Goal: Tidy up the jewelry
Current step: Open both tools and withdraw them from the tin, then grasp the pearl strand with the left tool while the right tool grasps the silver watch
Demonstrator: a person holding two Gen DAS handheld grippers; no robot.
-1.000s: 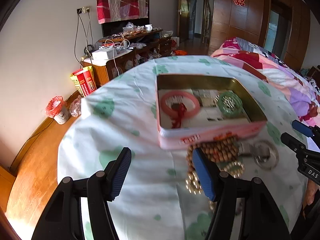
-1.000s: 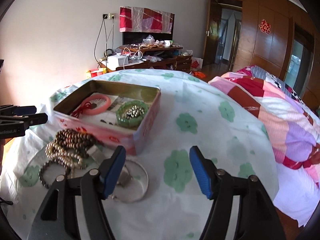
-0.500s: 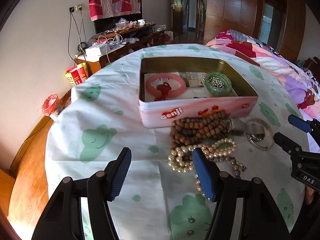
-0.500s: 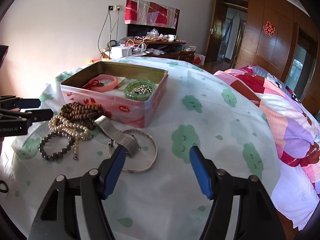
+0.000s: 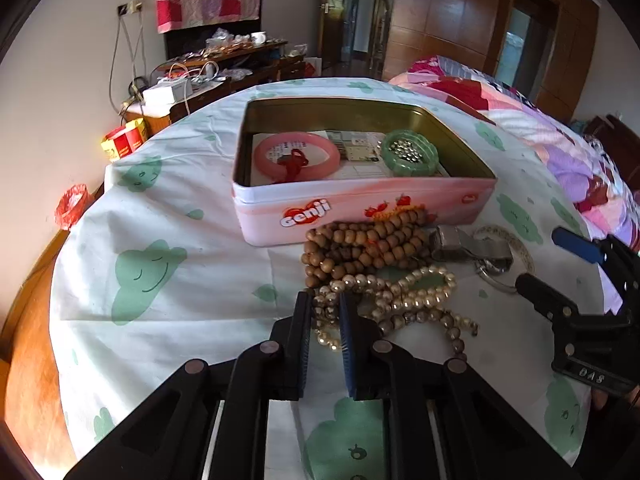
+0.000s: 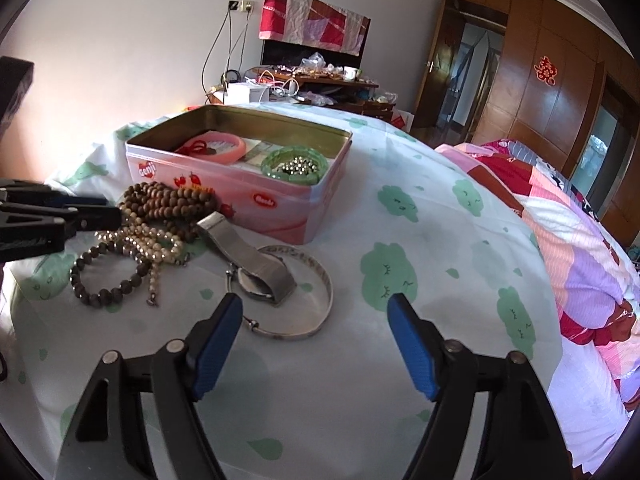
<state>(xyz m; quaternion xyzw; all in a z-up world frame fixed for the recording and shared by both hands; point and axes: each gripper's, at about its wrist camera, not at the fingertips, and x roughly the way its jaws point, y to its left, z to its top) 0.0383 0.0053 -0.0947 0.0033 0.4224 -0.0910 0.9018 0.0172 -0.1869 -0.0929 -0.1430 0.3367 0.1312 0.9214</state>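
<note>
Closing its jaws, the left tool has a loop of the pearl necklace between its blue pads, which stand nearly together with the pearls caught in the narrow gap. Just past its tips the rest of the pearl strand lies tangled on the cloud-print cloth that covers the bench, with a dark bead bracelet trailing off to that tool's right. Immediately beyond the pearls sits the heap of brown wooden beads, touching the front wall of the pink tin.

The right tool hovers with its jaws wide apart and opening, nothing between them. Just ahead of its left finger lies the silver bangle, flat on the cloth, and the metal-strap watch rests partly across the bangle, its strap reaching back toward the tin.

Farther out from both tools, the open tin holds a pink bangle with a red tassel on the left tool's left side and a green bracelet ringing small silver beads on its right, both lying on printed paper. To the right tool's right, a patchwork quilt covers a bed, and a cluttered cabinet stands against the far wall.
</note>
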